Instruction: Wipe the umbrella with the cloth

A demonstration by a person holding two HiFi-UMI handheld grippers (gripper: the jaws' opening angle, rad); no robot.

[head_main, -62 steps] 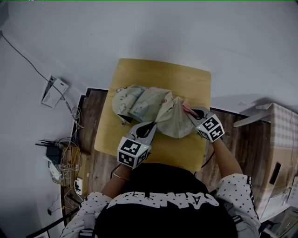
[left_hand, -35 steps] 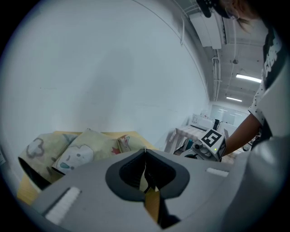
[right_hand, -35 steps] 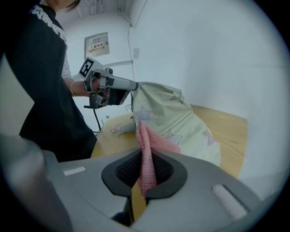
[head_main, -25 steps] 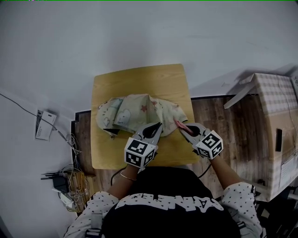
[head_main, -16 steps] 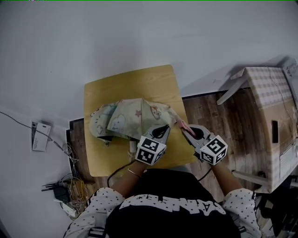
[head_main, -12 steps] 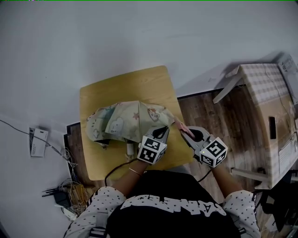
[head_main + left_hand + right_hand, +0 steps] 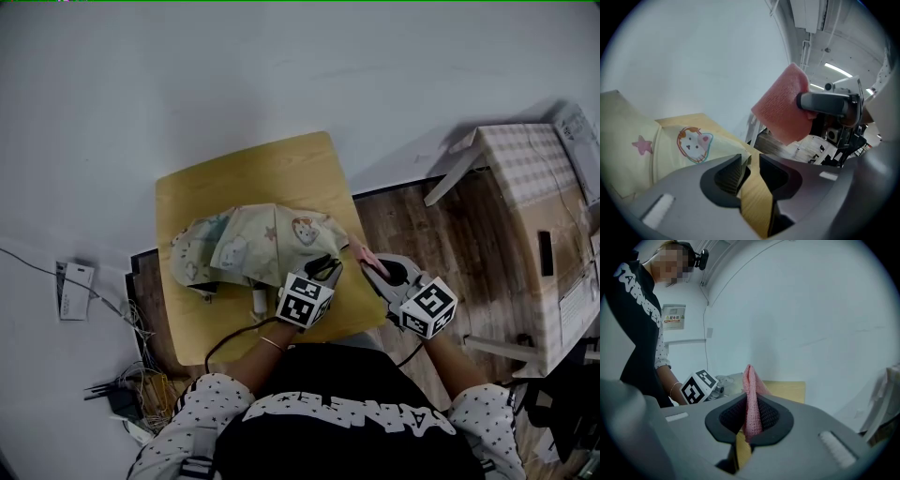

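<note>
A folded cream umbrella (image 7: 253, 246) with cartoon prints lies on the small wooden table (image 7: 253, 169). My left gripper (image 7: 328, 269) sits low at the umbrella's right end. Its jaws have just been opening and stand a little apart; in the left gripper view (image 7: 750, 166) only table wood shows in the gap, with the umbrella's fabric (image 7: 689, 143) just beyond the tips. My right gripper (image 7: 367, 266) hovers beside it, off the table's right edge, shut on a pink cloth (image 7: 751, 399). That cloth (image 7: 783, 110) hangs in the air above the umbrella's end.
A cardboard box (image 7: 544, 197) under a checked cover stands on the wooden floor at the right. Cables and a power strip (image 7: 122, 394) lie on the floor at the left, near a small white device (image 7: 73, 291). A white wall runs behind the table.
The left gripper has come down toward the table and its jaws have parted, letting go of the umbrella fabric it pinched. The umbrella lies flatter. The right gripper has risen slightly with the cloth.
</note>
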